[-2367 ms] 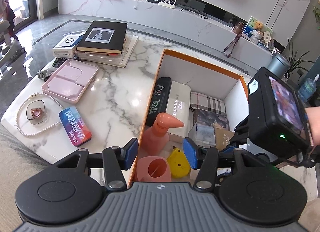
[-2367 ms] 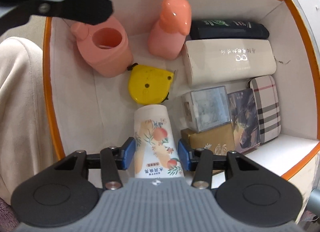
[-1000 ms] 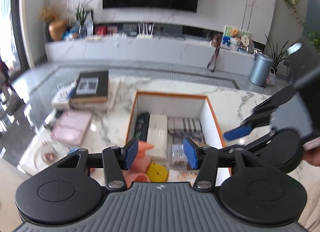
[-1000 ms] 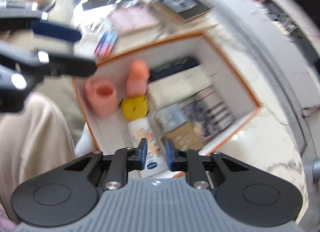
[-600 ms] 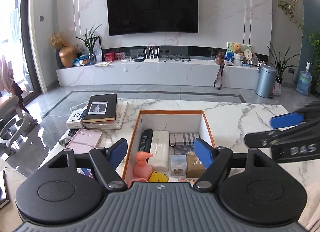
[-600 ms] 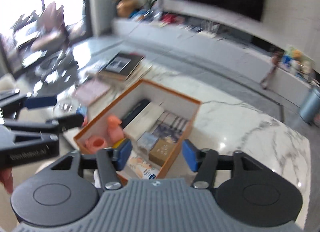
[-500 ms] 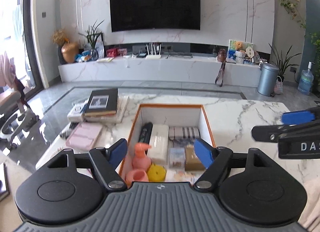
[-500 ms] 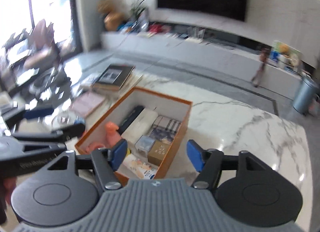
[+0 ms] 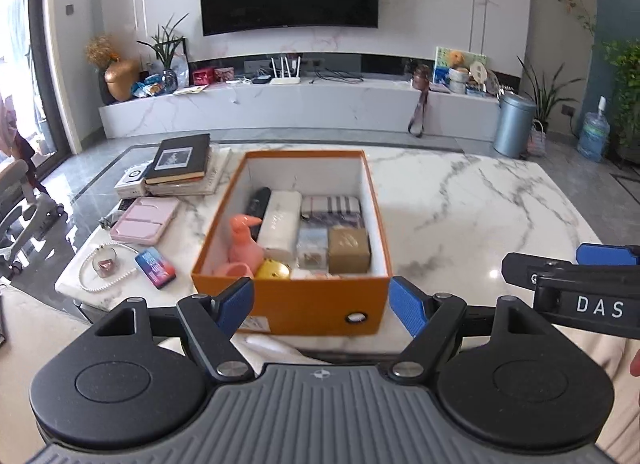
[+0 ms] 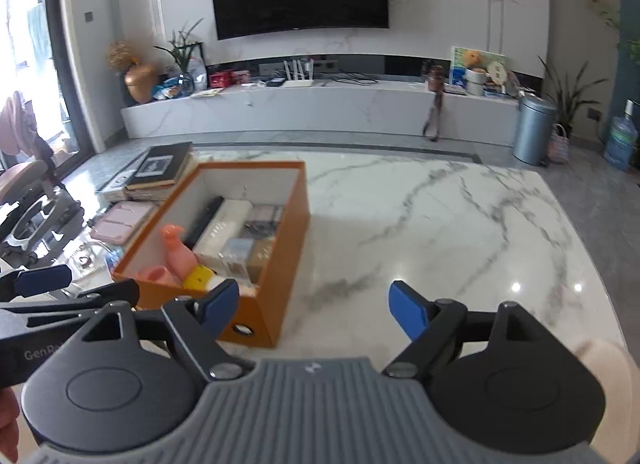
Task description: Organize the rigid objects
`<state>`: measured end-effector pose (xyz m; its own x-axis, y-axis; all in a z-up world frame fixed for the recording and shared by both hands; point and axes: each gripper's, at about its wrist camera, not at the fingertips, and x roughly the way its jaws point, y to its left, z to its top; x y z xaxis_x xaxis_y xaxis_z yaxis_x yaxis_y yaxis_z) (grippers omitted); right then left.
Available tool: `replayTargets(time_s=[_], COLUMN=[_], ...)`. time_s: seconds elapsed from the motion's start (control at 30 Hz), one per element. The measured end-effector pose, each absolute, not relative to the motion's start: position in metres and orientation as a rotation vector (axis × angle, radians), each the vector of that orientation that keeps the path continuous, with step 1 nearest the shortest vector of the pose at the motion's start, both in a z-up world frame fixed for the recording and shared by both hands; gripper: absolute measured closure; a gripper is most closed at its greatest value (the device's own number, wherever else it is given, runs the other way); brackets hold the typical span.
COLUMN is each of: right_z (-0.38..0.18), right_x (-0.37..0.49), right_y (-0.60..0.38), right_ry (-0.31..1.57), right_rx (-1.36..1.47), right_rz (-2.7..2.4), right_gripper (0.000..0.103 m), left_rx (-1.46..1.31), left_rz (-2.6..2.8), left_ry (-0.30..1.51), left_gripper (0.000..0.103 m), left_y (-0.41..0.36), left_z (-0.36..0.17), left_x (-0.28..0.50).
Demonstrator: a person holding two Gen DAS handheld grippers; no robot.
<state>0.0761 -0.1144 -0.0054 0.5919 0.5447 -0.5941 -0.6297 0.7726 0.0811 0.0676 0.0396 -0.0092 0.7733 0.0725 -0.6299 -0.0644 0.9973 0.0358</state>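
My left tongs (image 9: 322,306) gape empty, right tongs (image 10: 314,306) likewise (both back off the table (image 9: 460,199)). Orange box (image 9: 304,298) sits ahead on marble, packed: pink bottle (image 9: 244,242), yellow tape (image 9: 273,271), cases.

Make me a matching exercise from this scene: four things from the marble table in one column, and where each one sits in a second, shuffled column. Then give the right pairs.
Things
1. yellow tape measure
2. black book
3. pearl necklace
4. pink case

Places
A. on top of the stack of books, left of the orange box
B. inside the orange box, at its near end
C. flat on the table, between the book stack and the necklace
D. near the table's left front corner, ringed around a small dish

Pairs: 1-B, 2-A, 3-D, 4-C
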Motion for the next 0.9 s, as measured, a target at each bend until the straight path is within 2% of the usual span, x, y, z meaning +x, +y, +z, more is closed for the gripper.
replayTargets(time_s=[0.27, 0.37, 0.9], right_z=[-0.022, -0.023, -0.03], right_x=[0.074, 0.076, 0.079], right_y=[-0.139, -0.141, -0.138], right_ry=[0.66, 0.663, 0.656], right_rx=[-0.126, -0.117, -0.138], right_rz=[0.642, 0.646, 0.644], right_gripper=[0.018, 0.013, 0.013], left_rx=[0.025, 0.031, 0.012], left_rz=[0.071, 0.076, 0.074], left_ry=[0.699, 0.71, 0.721], left_gripper=[0.013, 0.013, 0.013], left_y=[0.025, 0.024, 0.026], left_z=[-0.018, -0.023, -0.033], left_x=[0.061, 0.062, 0.065])
